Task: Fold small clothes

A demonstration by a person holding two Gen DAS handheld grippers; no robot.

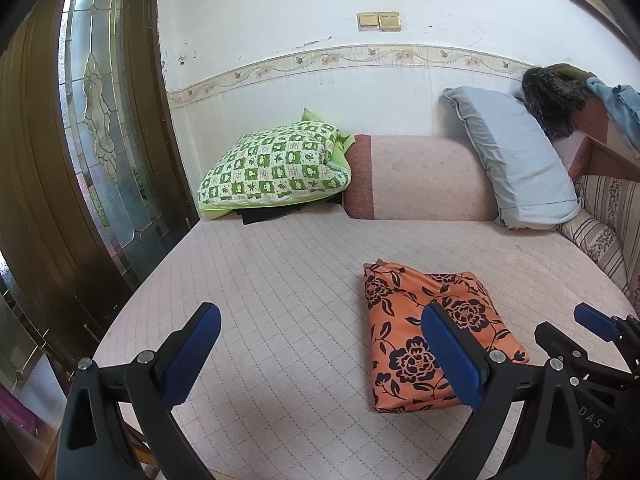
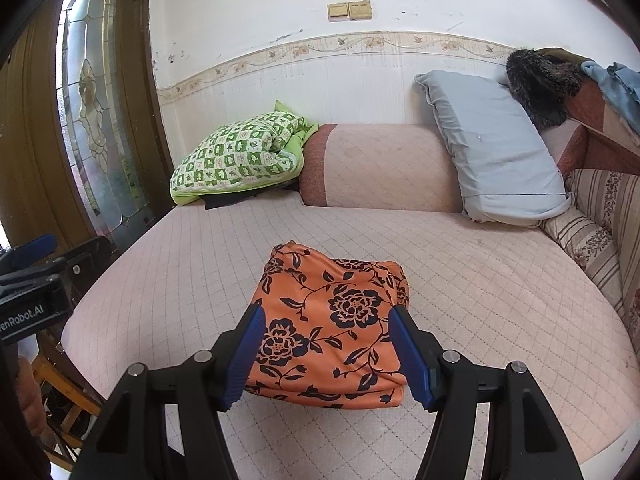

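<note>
Two handheld tongs-style grippers hover low over a bed. The right gripper (image 2: 326,354) stands partly open, its blue pads either side of a folded orange garment with black flowers (image 2: 332,320); the pads frame the cloth from above and do not appear to press it, so nothing is held. The left gripper (image 1: 320,360) is spread wide and empty, with the garment just beyond its right finger. The garment lies as a compact folded bundle near the front middle of the pink quilted mattress cover (image 2: 480,280). It looks light, thin, soft and probably a little slippery; pinching through all layers at a folded edge would likely keep it together.
</note>
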